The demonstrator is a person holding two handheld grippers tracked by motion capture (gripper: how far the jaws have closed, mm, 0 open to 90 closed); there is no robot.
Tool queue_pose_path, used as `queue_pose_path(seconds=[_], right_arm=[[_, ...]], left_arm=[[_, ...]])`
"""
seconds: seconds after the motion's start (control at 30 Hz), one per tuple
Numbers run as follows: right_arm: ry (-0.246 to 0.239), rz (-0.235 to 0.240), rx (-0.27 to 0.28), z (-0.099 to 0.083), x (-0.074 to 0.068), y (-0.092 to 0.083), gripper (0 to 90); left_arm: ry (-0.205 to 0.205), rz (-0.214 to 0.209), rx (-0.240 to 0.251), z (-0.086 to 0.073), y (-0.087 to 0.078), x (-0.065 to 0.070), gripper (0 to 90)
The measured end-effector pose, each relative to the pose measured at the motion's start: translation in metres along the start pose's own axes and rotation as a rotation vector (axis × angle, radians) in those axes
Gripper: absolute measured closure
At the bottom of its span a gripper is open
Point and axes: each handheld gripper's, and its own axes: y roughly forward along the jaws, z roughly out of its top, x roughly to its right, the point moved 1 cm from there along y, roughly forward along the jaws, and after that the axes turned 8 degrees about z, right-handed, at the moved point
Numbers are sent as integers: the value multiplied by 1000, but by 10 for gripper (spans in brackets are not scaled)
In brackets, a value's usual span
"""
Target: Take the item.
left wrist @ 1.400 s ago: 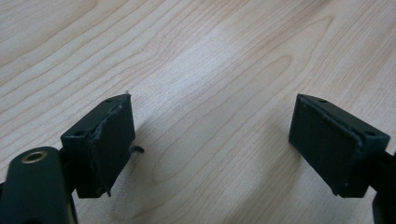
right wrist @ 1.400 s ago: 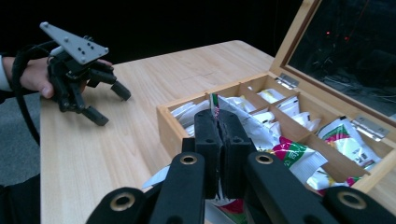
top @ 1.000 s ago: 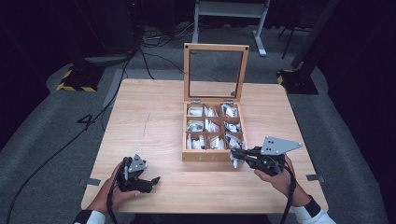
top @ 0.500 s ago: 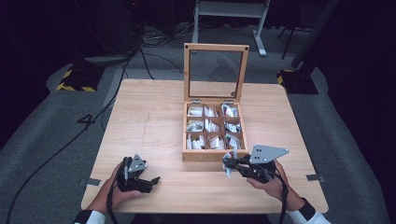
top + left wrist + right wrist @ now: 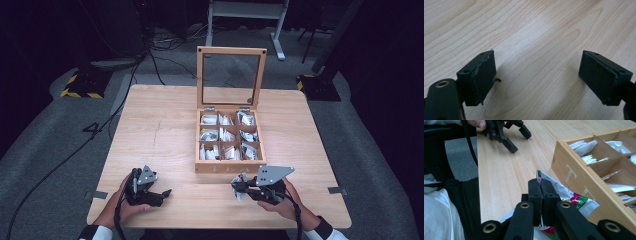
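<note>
Pale wooden tabletop (image 5: 165,130) carries everything. Right gripper (image 5: 541,185) has its jaws clenched on a tea packet (image 5: 574,198), low over the wood just before the compartment box (image 5: 229,167); left gripper (image 5: 537,75) rests released, well apart.

My left claw (image 5: 161,193) is matt black, its two square pads (image 5: 484,75) worn and peeling at one edge, with a brass-ringed screw hole on the arm. My right claw (image 5: 238,187) is black too, brass-ringed holes along its links, a grey three-cornered plate on top. Black cables trail from both; my cuffs are white with dark bands
</note>
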Motion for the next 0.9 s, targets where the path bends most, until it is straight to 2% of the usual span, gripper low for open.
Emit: queue_pose_path(seconds=[0.57, 0.9], right_arm=[[-7, 37, -66, -8, 0, 25, 881], [-1, 39, -114, -14, 4, 40, 878]], left_arm=[[-1, -1, 1, 0, 0, 0, 148], [-1, 0, 0, 0, 0, 0, 148]])
